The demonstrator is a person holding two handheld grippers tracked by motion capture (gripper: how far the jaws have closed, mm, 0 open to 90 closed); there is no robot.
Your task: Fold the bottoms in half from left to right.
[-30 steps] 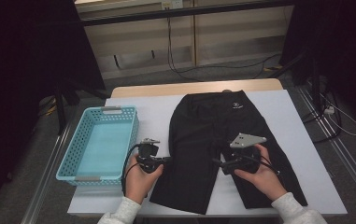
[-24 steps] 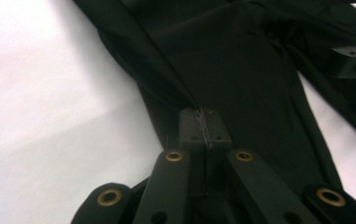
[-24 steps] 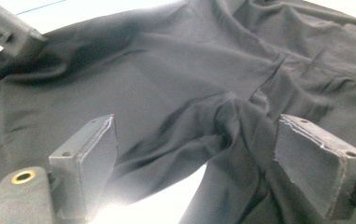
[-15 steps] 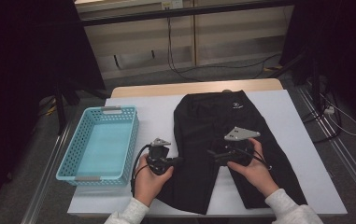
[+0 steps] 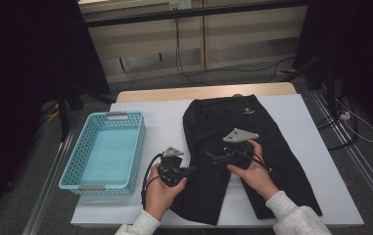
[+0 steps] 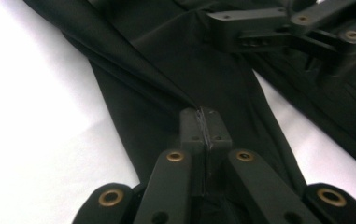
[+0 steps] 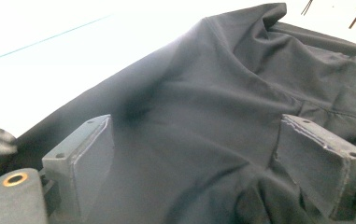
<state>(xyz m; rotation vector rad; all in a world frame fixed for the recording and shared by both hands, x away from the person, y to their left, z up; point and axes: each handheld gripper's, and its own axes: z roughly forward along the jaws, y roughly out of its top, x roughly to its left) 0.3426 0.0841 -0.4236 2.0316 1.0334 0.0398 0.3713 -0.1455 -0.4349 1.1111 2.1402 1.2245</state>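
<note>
— What is the person doing now with the black shorts (image 5: 243, 147)?

— I think it is folding. The shorts lie flat on the white table (image 5: 311, 132), waistband to the far side, legs toward the person. The left gripper (image 5: 190, 171) is at the outer edge of the left leg. In the left gripper view its jaws are pressed together on a pinch of the cloth (image 6: 185, 93), and a tight ridge runs away from the pads.

— And the right gripper (image 5: 212, 155)?

— It hovers over the middle of the shorts, near the crotch. Its jaws stand wide apart; in the right gripper view I see the fabric (image 7: 203, 116) lying between the two pads (image 7: 91, 158), but they do not press it.

— So how to do this step well?

— In my opinion, the left grip must not slip, because only a thin edge is held. Better to lift only a little and bring the leg across slowly, so the cloth does not drag the whole garment over the table. The right gripper could take the fabric or press it down at the centre line, so the fold comes straight there.

— And the blue basket (image 5: 106, 152)?

— It stands empty to the left, well apart from the shorts. I suppose it waits for the folded piece.
</note>
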